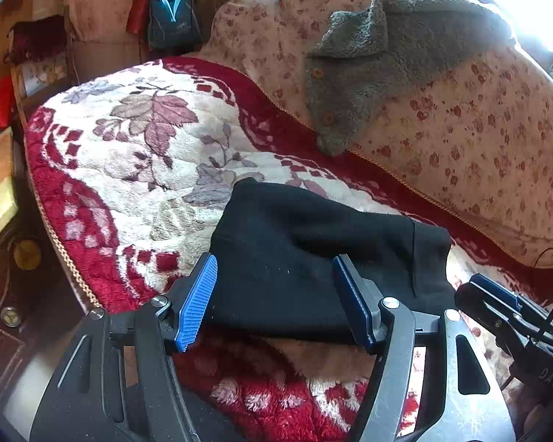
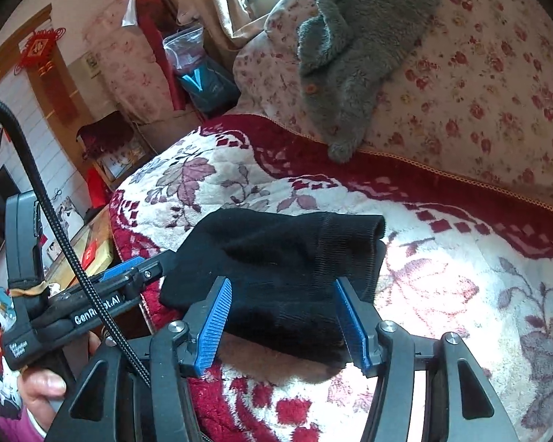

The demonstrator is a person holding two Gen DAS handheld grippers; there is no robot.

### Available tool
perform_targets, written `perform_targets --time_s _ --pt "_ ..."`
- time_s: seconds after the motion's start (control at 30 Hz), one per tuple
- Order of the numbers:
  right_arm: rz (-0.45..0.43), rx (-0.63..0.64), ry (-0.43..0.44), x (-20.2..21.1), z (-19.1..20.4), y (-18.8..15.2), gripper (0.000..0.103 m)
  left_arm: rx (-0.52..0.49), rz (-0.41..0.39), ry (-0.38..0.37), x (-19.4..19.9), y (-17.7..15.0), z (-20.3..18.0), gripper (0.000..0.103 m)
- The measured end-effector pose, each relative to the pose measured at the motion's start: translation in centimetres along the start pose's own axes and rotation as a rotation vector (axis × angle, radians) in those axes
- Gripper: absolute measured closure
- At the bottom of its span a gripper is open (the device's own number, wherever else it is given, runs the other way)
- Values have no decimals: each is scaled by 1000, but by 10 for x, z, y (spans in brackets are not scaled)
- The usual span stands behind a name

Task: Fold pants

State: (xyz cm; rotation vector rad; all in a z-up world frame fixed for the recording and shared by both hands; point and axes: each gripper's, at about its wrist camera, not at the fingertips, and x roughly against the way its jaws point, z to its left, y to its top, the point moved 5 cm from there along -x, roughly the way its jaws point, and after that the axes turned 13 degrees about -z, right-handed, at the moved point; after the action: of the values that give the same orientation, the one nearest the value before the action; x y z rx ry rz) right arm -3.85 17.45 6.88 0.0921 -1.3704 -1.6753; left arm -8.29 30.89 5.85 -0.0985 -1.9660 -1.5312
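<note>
The black pants point(image 1: 313, 254) lie folded into a compact bundle on the red and white floral blanket point(image 1: 136, 154). They also show in the right wrist view point(image 2: 284, 258), with a ribbed cuff at their right end. My left gripper point(image 1: 276, 302) is open, its blue pads on either side of the bundle's near edge, just above it. My right gripper point(image 2: 284, 320) is open too, straddling the bundle's near edge. The right gripper shows at the right edge of the left wrist view point(image 1: 497, 302), and the left gripper at the left of the right wrist view point(image 2: 129, 272).
A grey fleece garment point(image 1: 379, 59) hangs over the floral sofa back point(image 1: 479, 129). The blanket's front edge point(image 1: 66, 254) drops off at the left, with dark furniture point(image 1: 7, 294) below. Bags and boxes point(image 2: 199, 73) stand at the sofa's far end.
</note>
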Motion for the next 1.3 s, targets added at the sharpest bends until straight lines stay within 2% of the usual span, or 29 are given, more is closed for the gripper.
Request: perform_targets --time_s 0.47,1.3 --pt "-18 12 16 11 10 -1 44 -31 -36 25 20 -2 -5 38" --pt "7 17 47 5 20 -9 43 -23 -19 34 21 -10 -5 38"
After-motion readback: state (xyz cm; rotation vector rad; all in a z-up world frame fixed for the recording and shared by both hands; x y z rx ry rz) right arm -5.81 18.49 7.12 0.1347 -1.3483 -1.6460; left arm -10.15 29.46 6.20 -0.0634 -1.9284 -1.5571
